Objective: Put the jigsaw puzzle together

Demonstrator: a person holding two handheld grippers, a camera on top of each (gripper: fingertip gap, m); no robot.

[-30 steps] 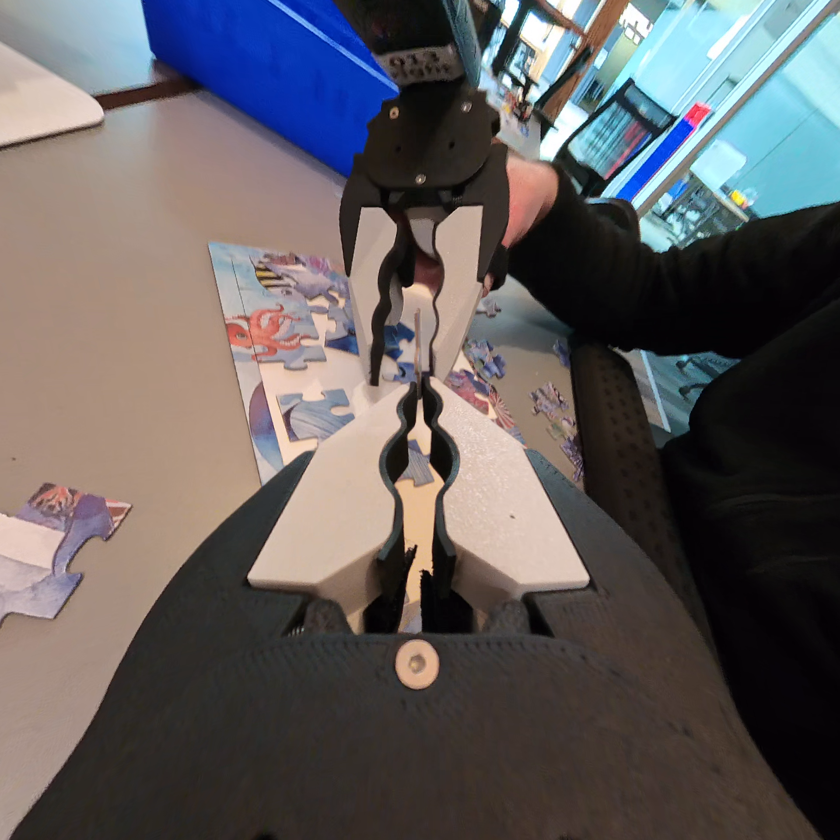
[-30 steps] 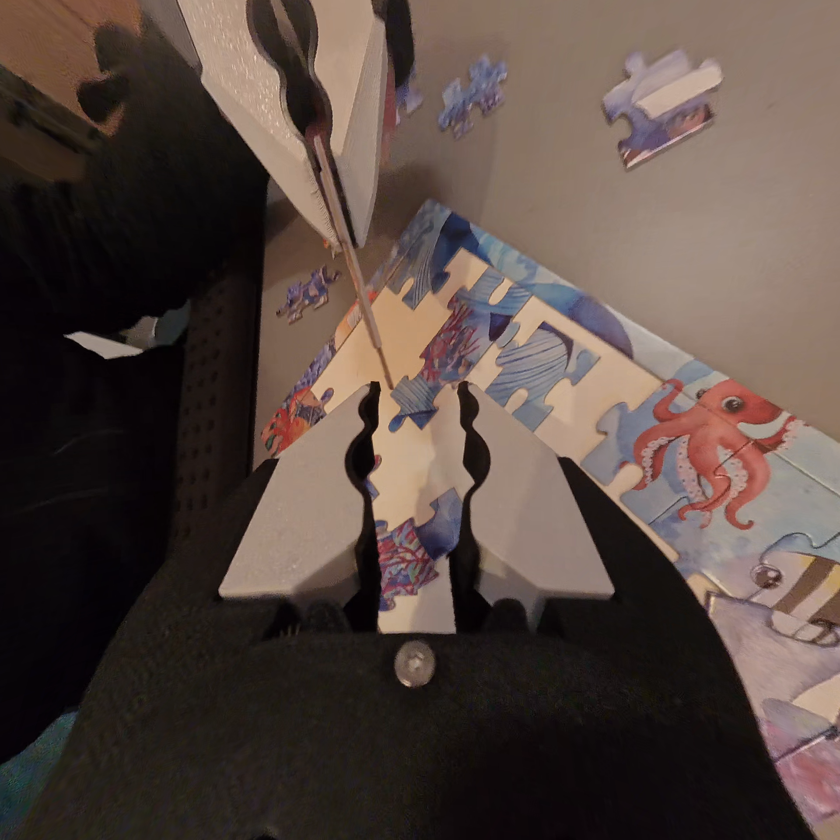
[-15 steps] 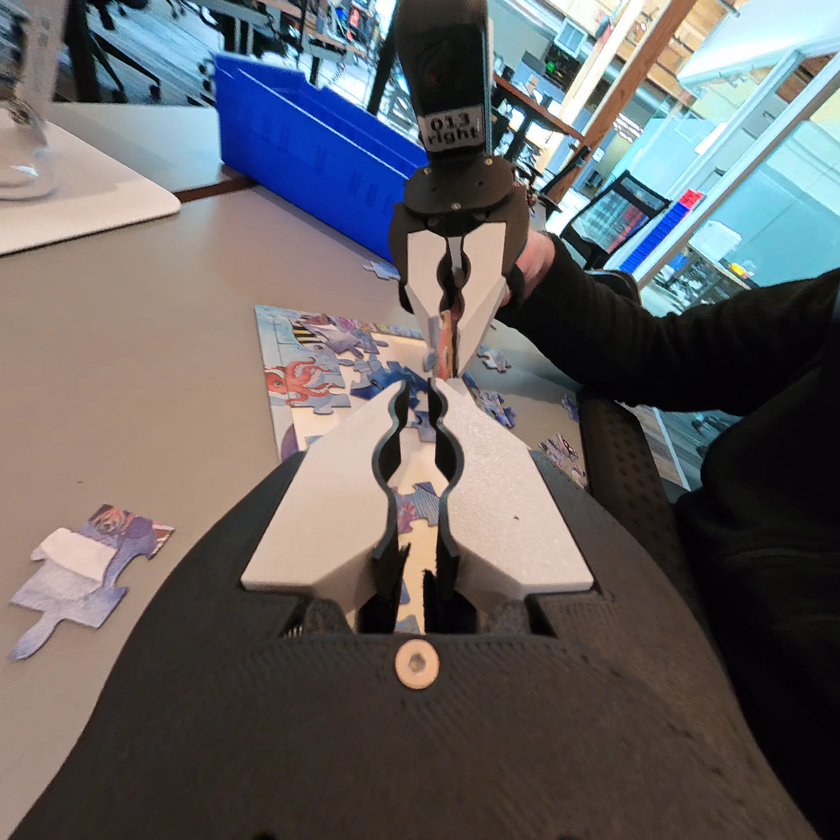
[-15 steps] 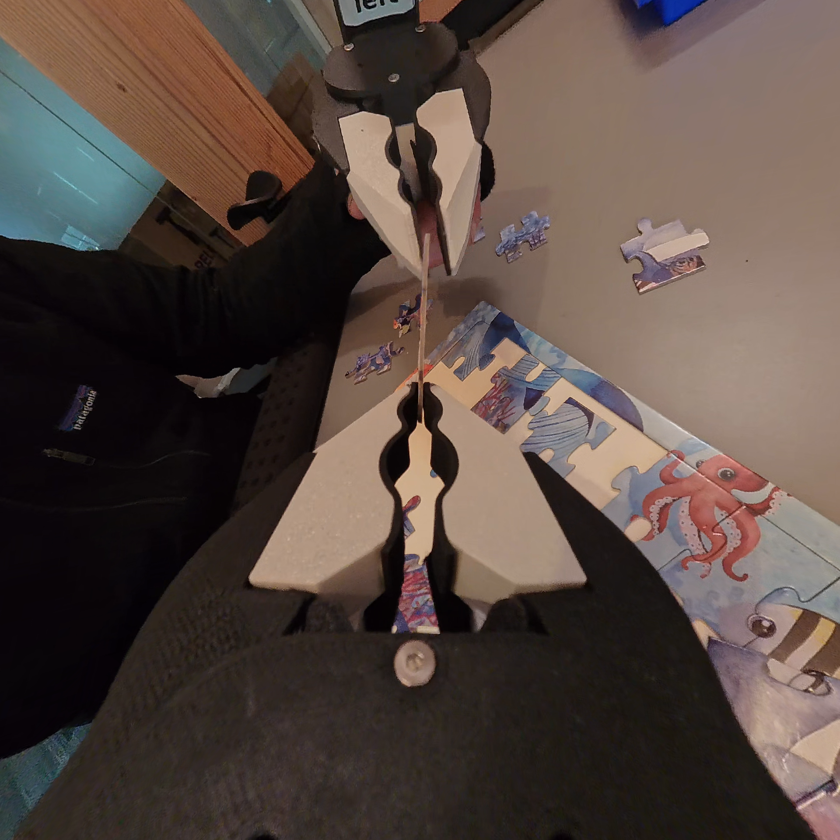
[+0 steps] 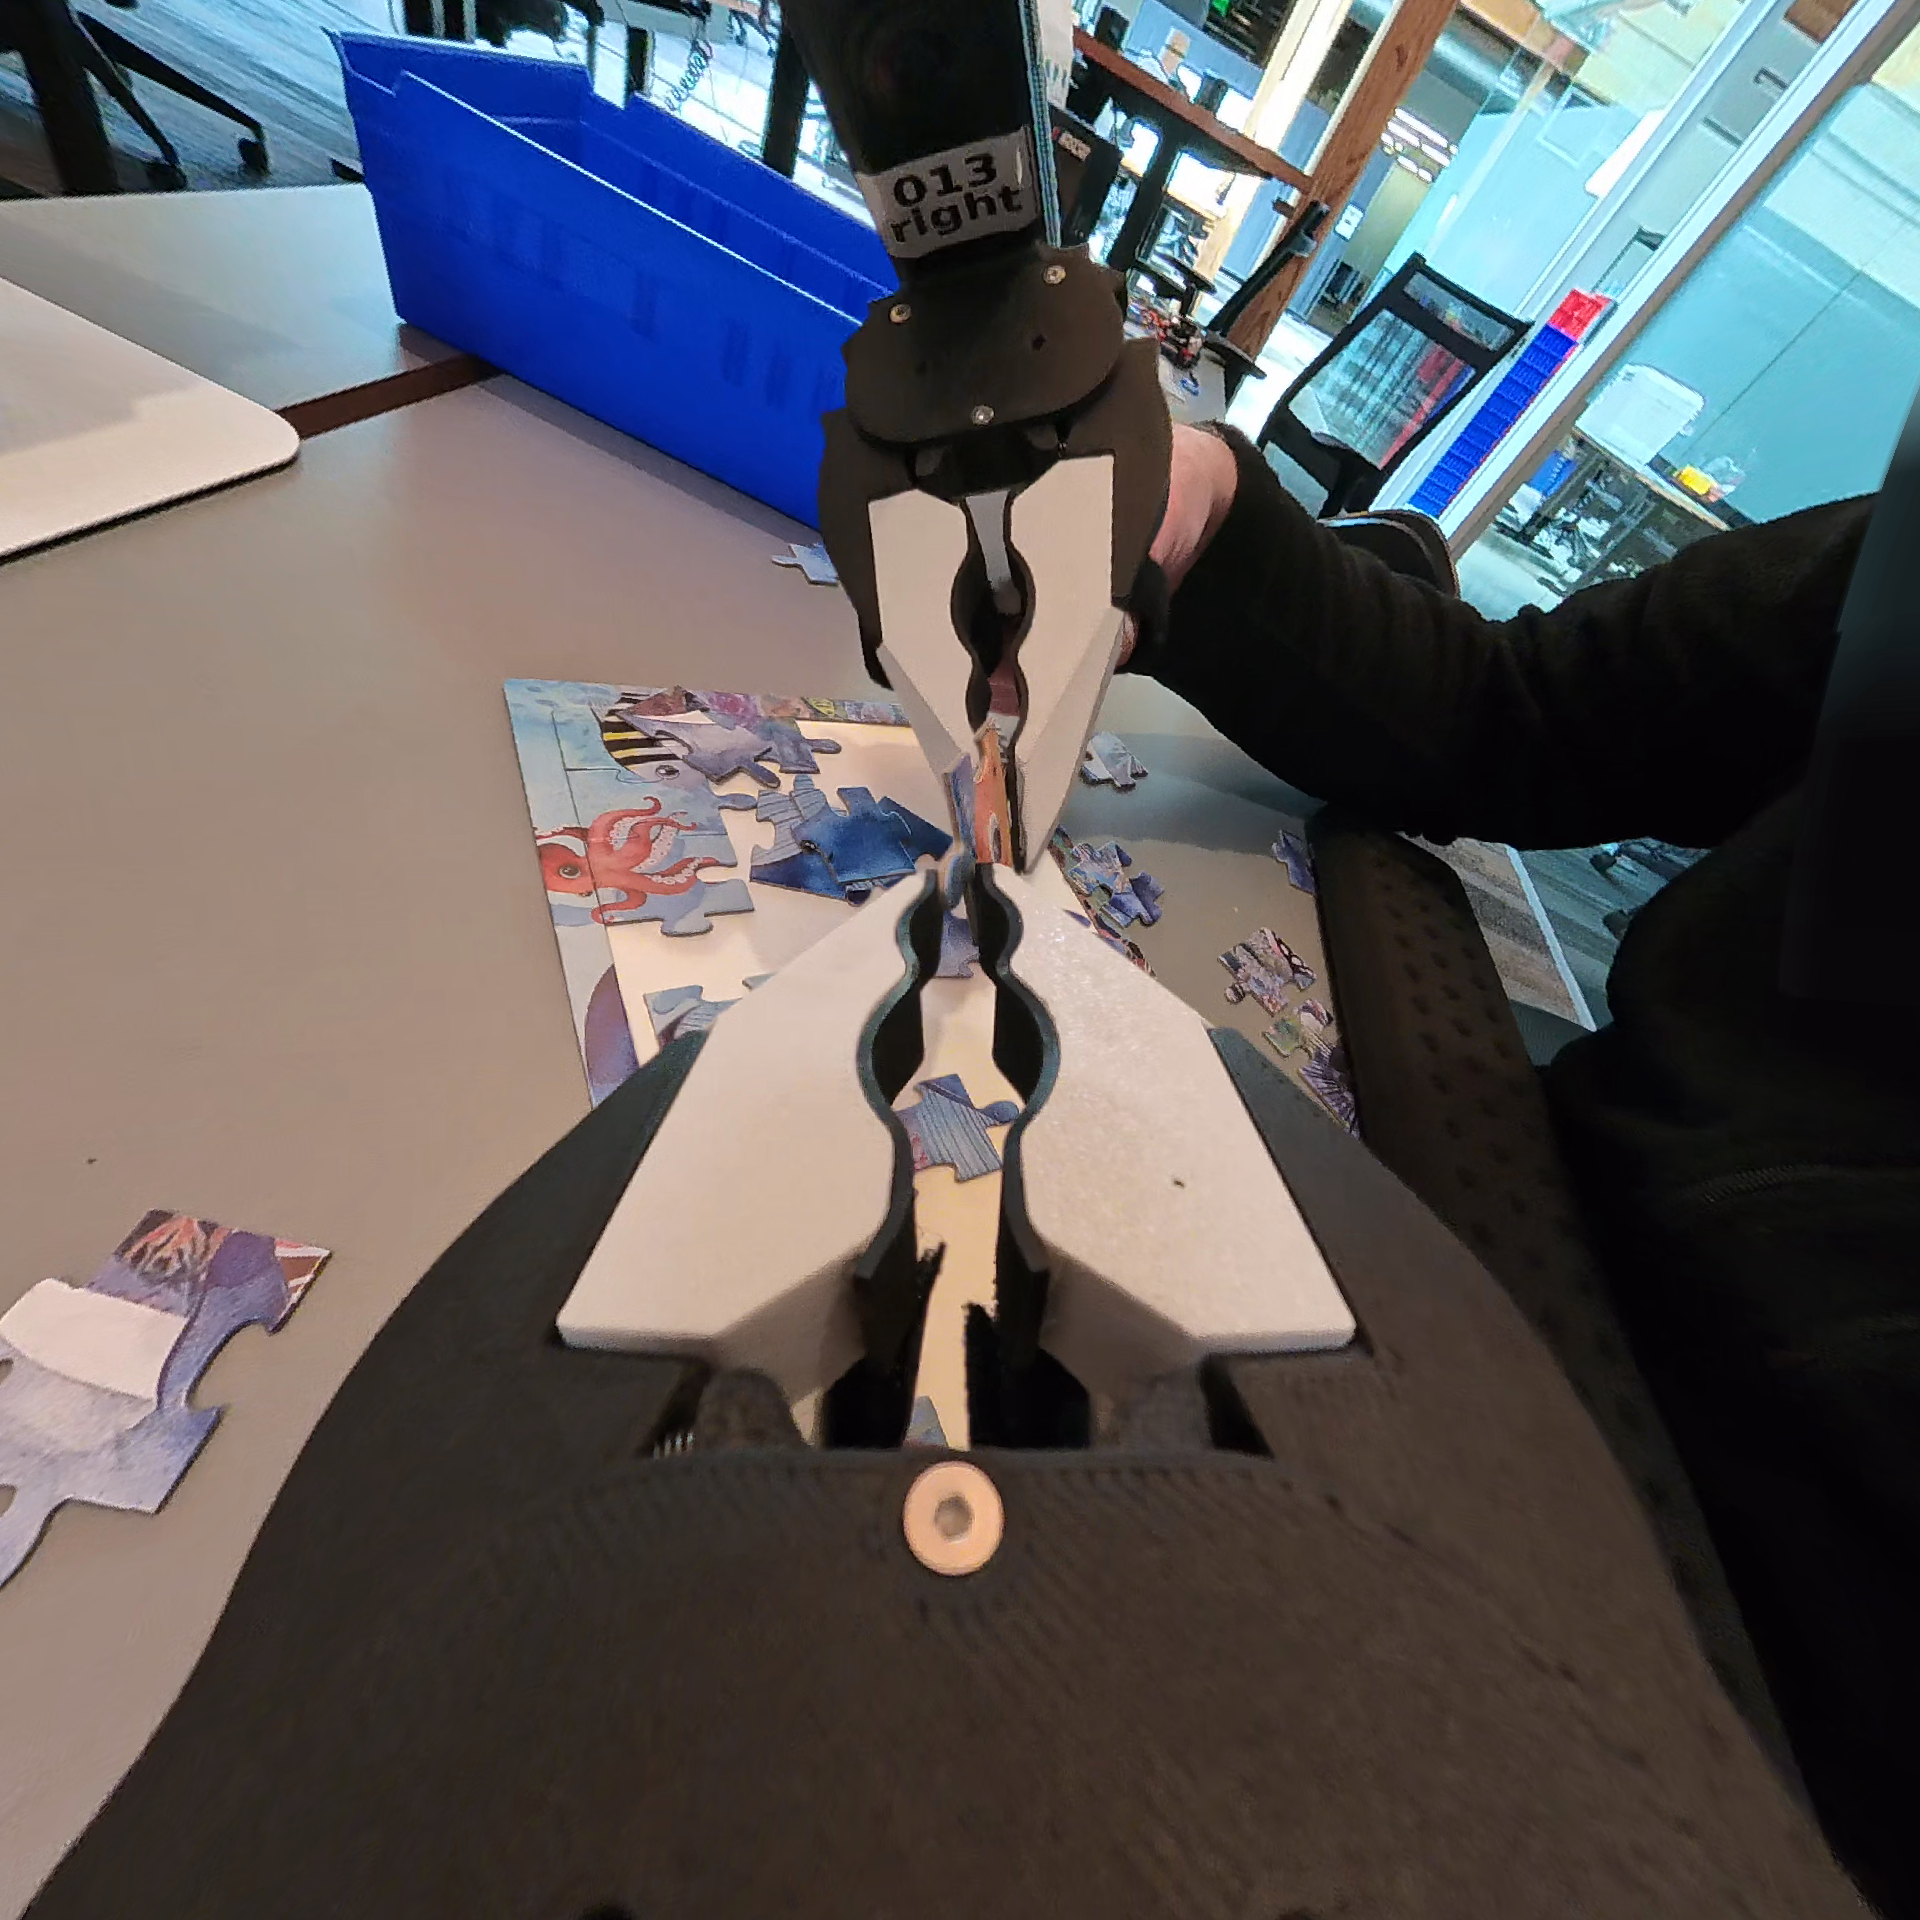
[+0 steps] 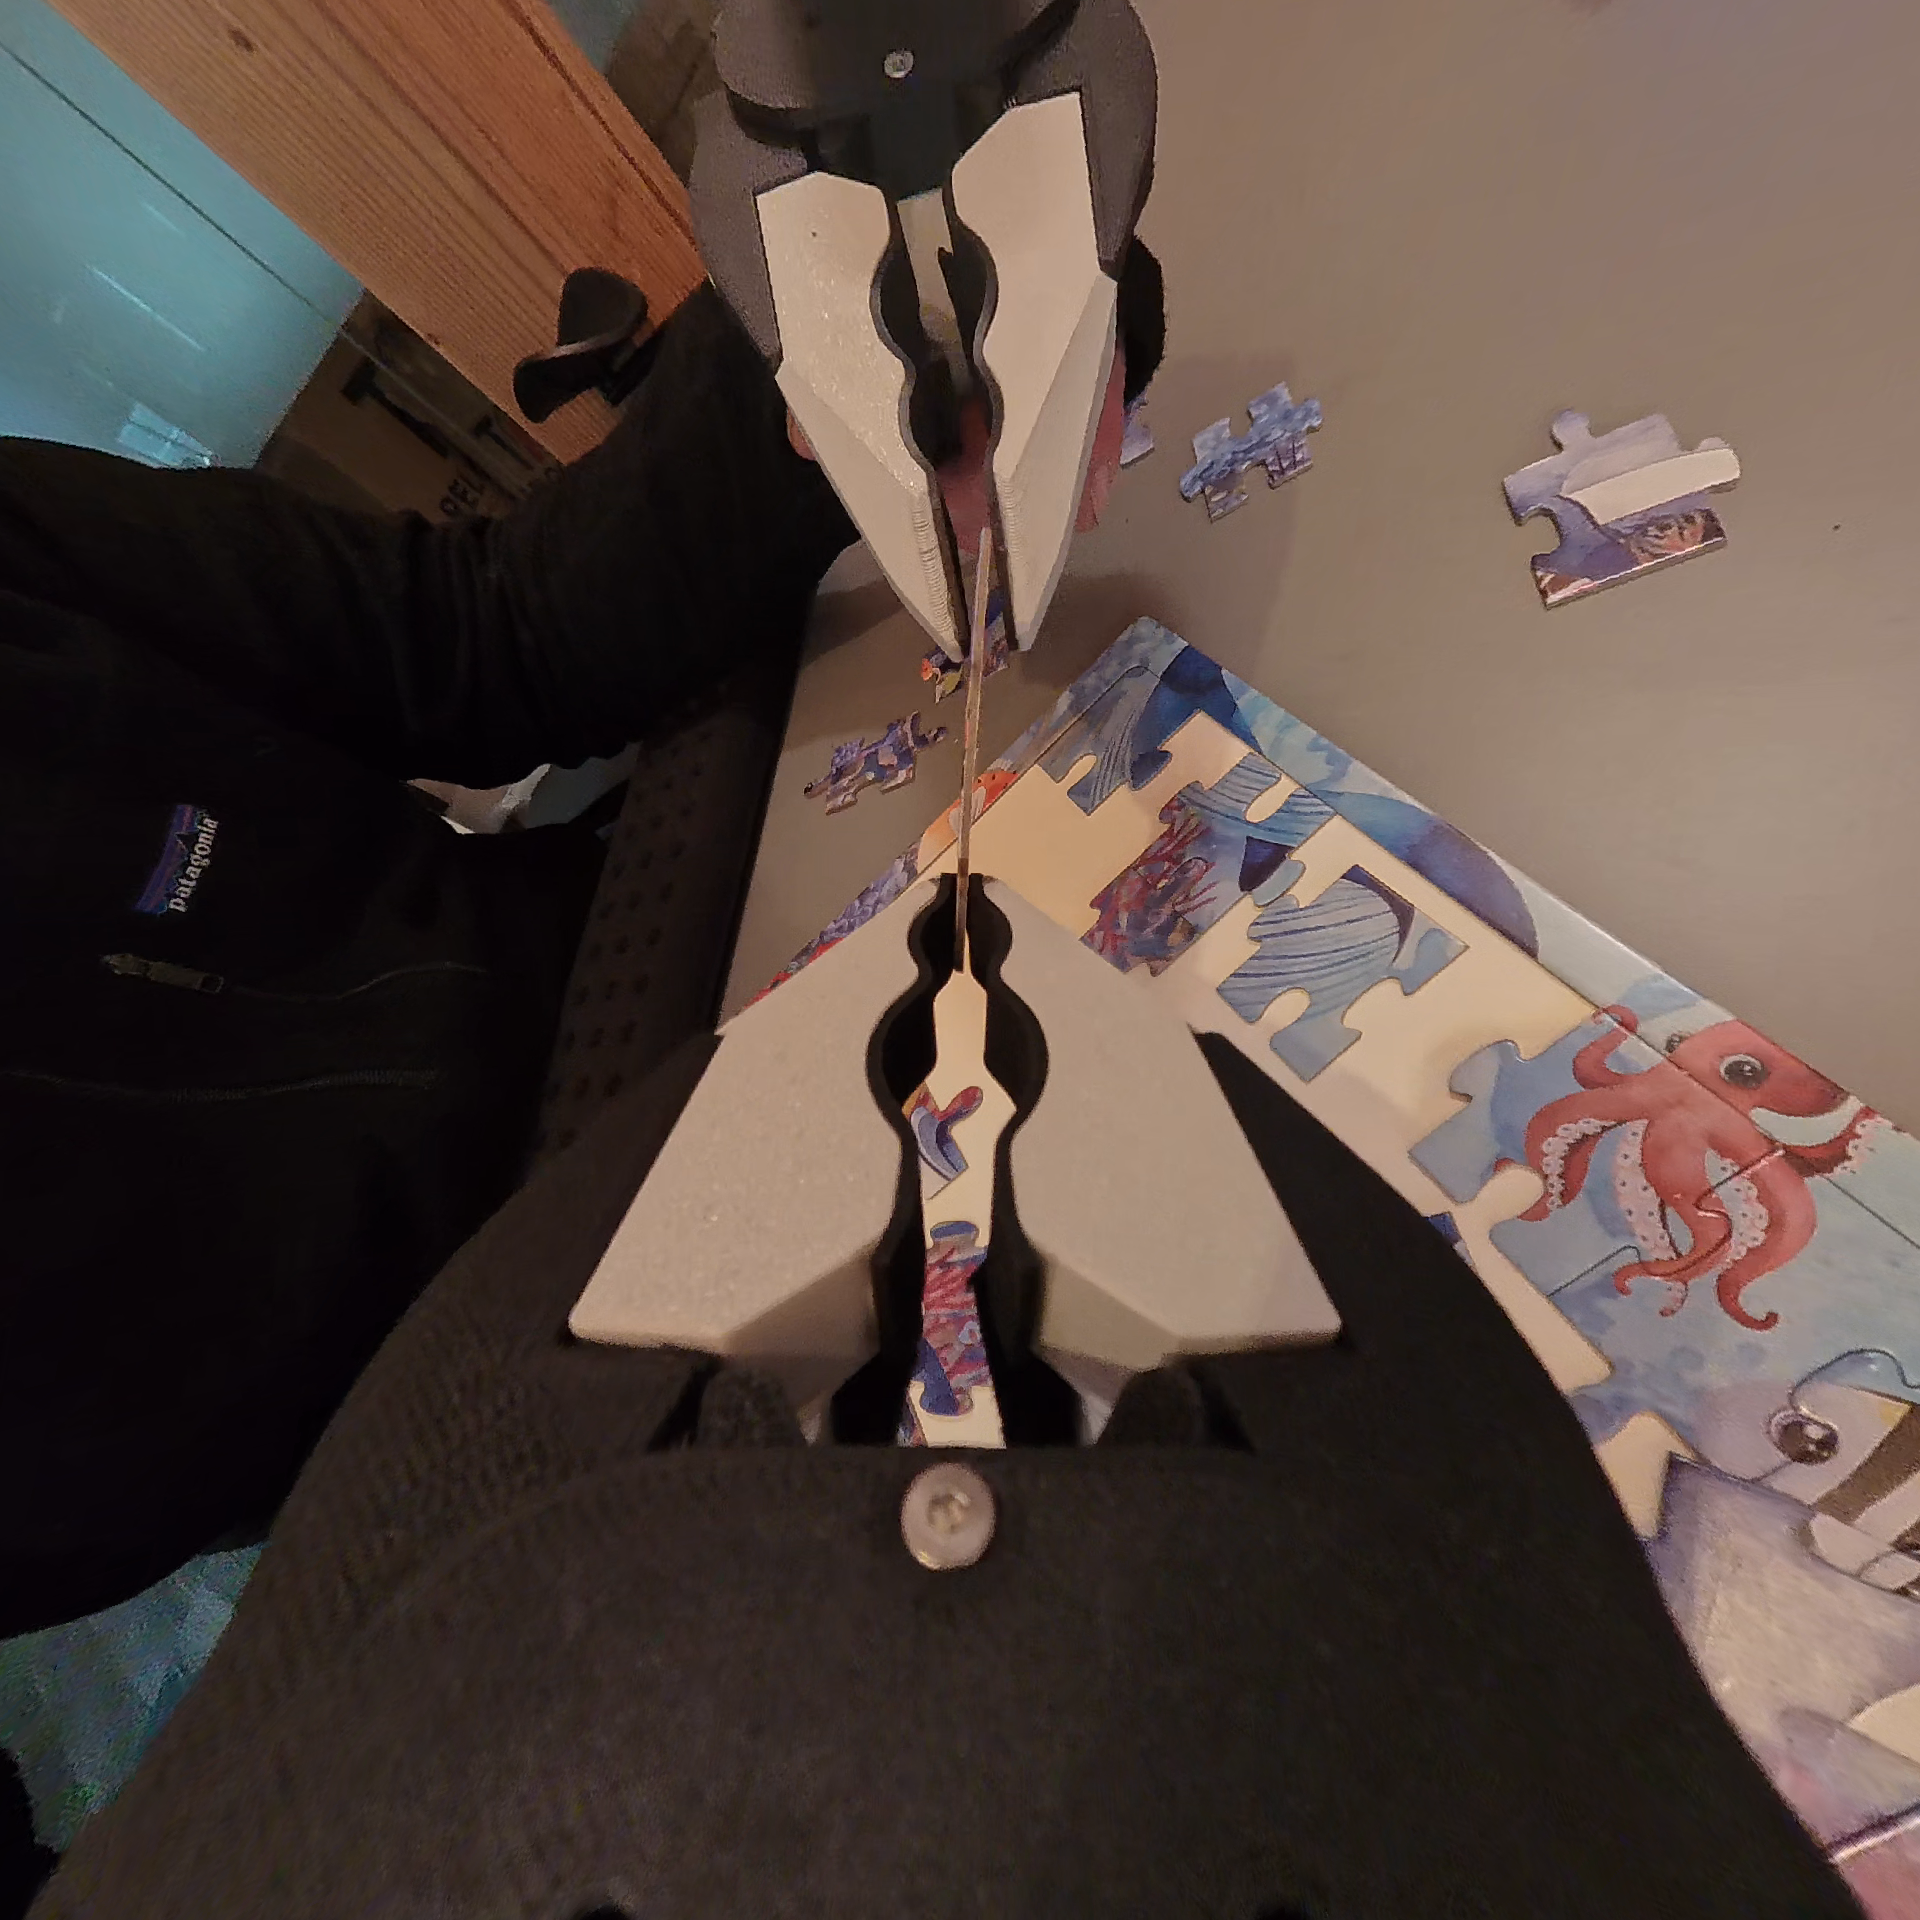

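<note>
Left tongs (image 6: 977,613) nearer, held piece (image 6: 972,769) edge-on.

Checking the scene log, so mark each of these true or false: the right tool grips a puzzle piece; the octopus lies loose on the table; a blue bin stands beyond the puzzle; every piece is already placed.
1. The right tool grips a puzzle piece edge-on. True.
2. The octopus lies loose on the table. False: it sits assembled in the puzzle board.
3. A blue bin stands beyond the puzzle. True.
4. Every piece is placed. False: loose pieces, such as one, lie on the table.
</note>
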